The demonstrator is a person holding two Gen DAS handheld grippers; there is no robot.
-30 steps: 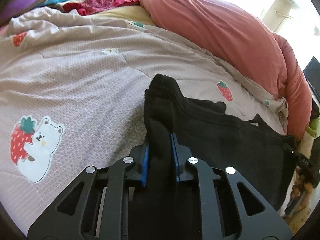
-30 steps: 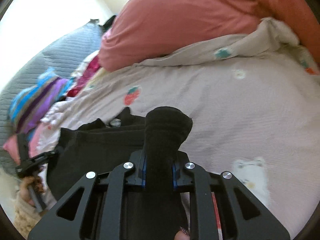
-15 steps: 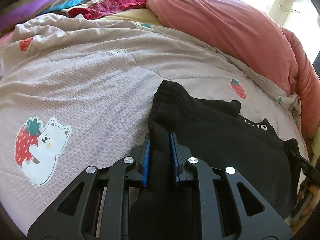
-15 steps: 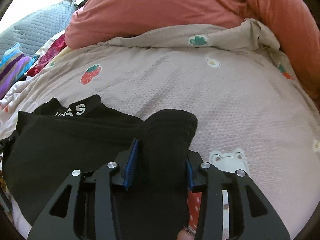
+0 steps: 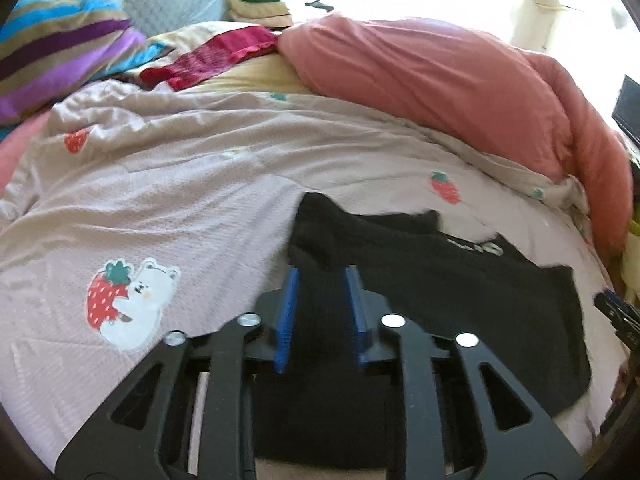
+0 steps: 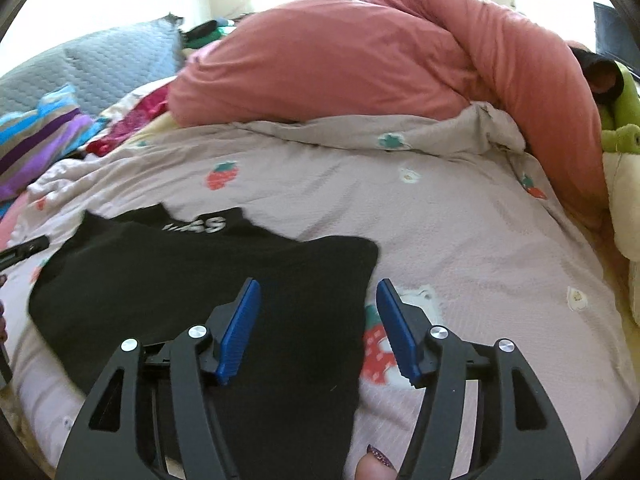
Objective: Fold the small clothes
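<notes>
- Evidently a fold has just been laid, judging by how the black knitted garment with white lettering (image 5: 440,300) lies: flat on the pale pink waffle-weave quilt printed with strawberries and bears (image 5: 160,208), in front of the rolled salmon-pink duvet (image 5: 420,80).
- Left gripper with blue ribbed pads (image 5: 322,312): its jaws are opening, and a corner of the black garment runs between them; the pads look just clear of the cloth, though blur makes that hard to settle.
- Right gripper with blue ribbed pads (image 6: 318,328): its jaws are opening and stand spread wide; the other black corner lies slack between them, touching neither pad.
- Each gripper sits at one near corner of the garment, which I take as the way to carry an edge over evenly and set it down square.
- Seen from the right wrist, the garment is a broad dark rectangle with a double layer; white letters show on the far strip nearest the salmon-pink duvet.
- Its far edge is uneven, with two small points sticking up on either side of the lettering.
- On the side away from the salmon-pink duvet, the quilt's strawberry-and-bear patch (image 5: 128,304) lies bare just beside the left gripper.
- A thumb with dark glittery nail polish (image 6: 378,464) shows at the bottom of the right wrist view.
</notes>
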